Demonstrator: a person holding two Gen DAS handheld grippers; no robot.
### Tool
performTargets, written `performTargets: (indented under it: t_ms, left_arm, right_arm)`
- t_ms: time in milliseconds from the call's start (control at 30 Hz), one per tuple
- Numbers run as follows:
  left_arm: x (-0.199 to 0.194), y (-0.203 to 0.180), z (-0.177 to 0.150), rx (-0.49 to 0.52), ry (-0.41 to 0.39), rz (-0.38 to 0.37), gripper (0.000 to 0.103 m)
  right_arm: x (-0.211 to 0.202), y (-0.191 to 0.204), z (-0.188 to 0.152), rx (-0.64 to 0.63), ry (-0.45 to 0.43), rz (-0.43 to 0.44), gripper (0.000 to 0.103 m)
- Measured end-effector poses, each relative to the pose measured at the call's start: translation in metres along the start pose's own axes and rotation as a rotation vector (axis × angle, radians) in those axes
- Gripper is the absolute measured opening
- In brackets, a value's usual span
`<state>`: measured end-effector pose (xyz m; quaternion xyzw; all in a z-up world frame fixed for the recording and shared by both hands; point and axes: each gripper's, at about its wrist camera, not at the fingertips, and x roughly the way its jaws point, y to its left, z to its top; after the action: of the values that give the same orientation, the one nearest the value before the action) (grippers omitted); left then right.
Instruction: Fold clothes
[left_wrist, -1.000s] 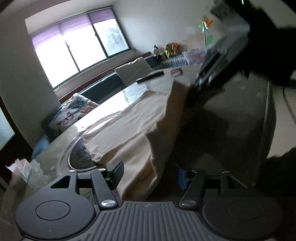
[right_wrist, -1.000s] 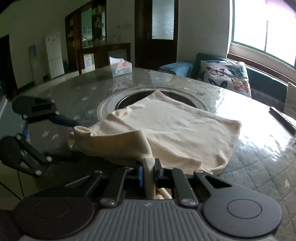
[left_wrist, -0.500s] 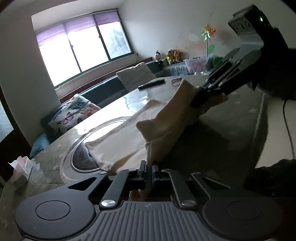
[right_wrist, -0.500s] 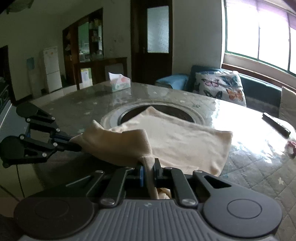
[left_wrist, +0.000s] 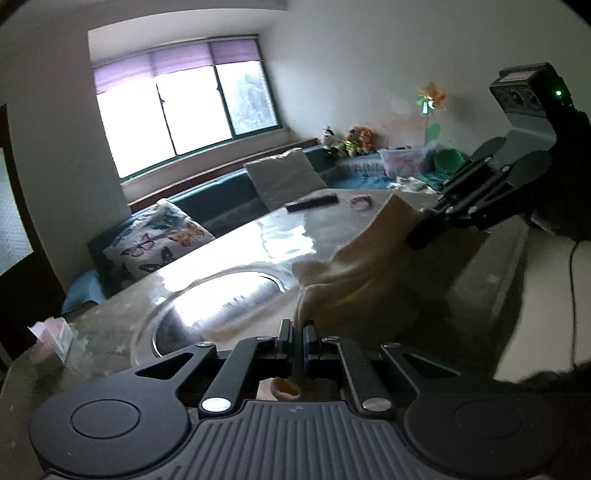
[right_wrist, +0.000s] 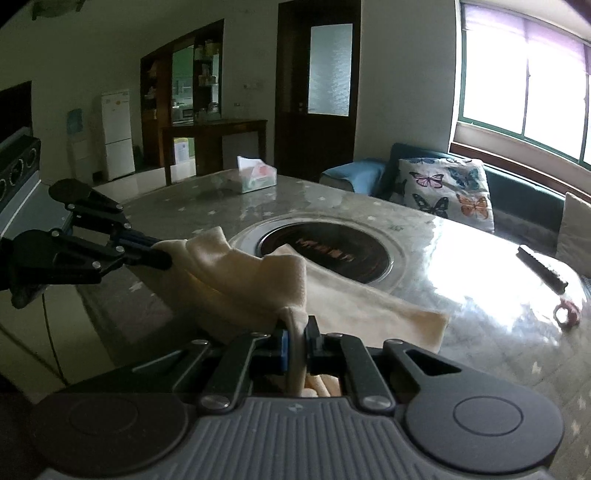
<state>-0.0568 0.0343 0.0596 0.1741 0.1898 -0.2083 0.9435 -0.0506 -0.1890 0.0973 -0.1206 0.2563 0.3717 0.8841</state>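
Note:
A cream-coloured garment (right_wrist: 258, 280) is lifted off the round marble table (right_wrist: 461, 258); its far part still lies on the tabletop (right_wrist: 369, 310). My left gripper (left_wrist: 298, 334) is shut on one near corner of the garment (left_wrist: 354, 291). My right gripper (right_wrist: 295, 341) is shut on the other near corner. Each gripper shows in the other's view: the right gripper (left_wrist: 424, 236) at upper right, the left gripper (right_wrist: 162, 258) at left, both pinching cloth. The cloth sags between them.
The table has a round recessed hotplate (right_wrist: 325, 254) in its middle. A tissue box (right_wrist: 255, 179), a black remote (right_wrist: 541, 269) and a pink hair tie (right_wrist: 567, 314) lie on it. A bench with a butterfly cushion (right_wrist: 447, 192) runs under the window.
My left gripper closed on the garment corner. Both grippers then rose and pulled the cloth toward the near table edge, uncovering the hotplate.

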Motion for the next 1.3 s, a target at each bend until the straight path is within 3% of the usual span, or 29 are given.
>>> performTargets:
  t_ms: [200,400,667,767,800,833,1033,1167,1300]
  left_arm:
    - [0.051,0.038,0.018,-0.055,0.025,0.031,0.005]
    - [0.109,0.071,0.02,-0.109,0.109,0.037,0.005]
    - [0.175,0.09,-0.005,-0.164,0.241,0.055,0.009]
    - [0.184,0.092,-0.01,-0.175,0.258,0.077,0.017]
    - [0.184,0.094,-0.011,-0.179,0.259,0.085,0.023]
    - [0.182,0.095,-0.011,-0.179,0.258,0.095,0.029]
    - [0.166,0.104,0.004,-0.215,0.221,0.144,0.034]
    - [0.162,0.095,0.021,-0.248,0.193,0.071,0.033]
    - [0.178,0.078,0.03,-0.24,0.223,0.012,0.033]
  right_arm:
    - [0.041,-0.031,0.032,0.002,0.029,-0.004,0.006]
    - [0.091,-0.064,0.058,0.011,0.077,-0.012,0.006]
    - [0.165,-0.099,0.045,0.126,0.16,-0.045,0.01]
    - [0.186,-0.111,0.031,0.203,0.195,-0.075,0.017]
    - [0.189,-0.116,0.027,0.234,0.197,-0.088,0.029]
    - [0.189,-0.121,0.024,0.26,0.191,-0.105,0.034]
    - [0.162,-0.133,0.026,0.302,0.126,-0.187,0.033]
    - [0.155,-0.123,0.036,0.29,0.1,-0.143,0.029]
    - [0.175,-0.106,0.038,0.253,0.127,-0.092,0.027]
